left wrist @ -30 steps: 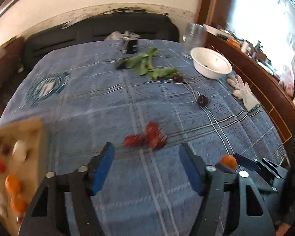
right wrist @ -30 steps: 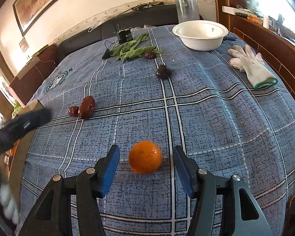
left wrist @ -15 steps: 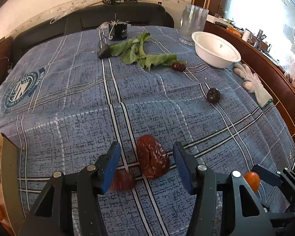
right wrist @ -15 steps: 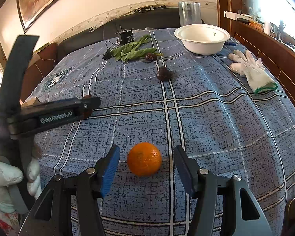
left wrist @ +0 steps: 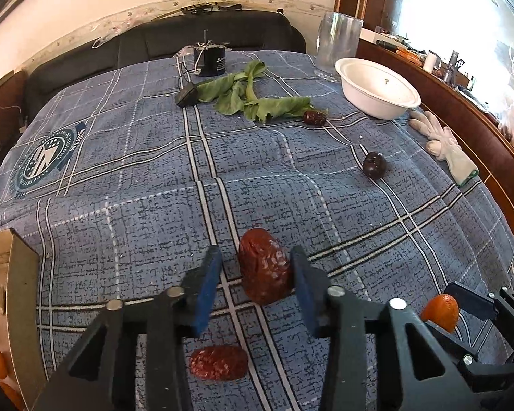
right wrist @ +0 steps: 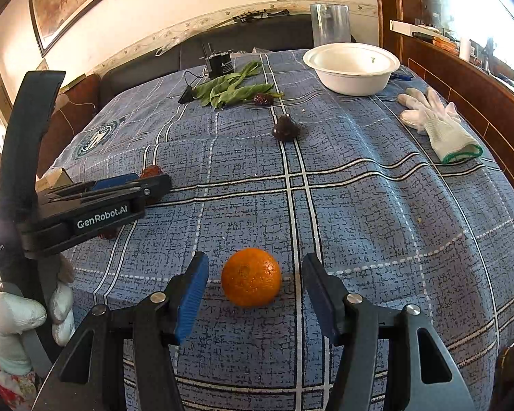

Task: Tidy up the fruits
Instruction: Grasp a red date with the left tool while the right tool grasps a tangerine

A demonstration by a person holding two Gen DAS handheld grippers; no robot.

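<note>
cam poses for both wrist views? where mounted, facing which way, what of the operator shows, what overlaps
Left wrist: on the left gripper, angled down across the blue cloth; jaws closing around the large red date, right pad touching, left pad still apart; no hand shows.
Right wrist: on the right gripper, same downward tilt; orange between open pads; a white-gloved hand holding the left gripper at left.
Shared: orange, white bowl, dark plum, green leaves, glove; each view shows the other gripper.
</note>
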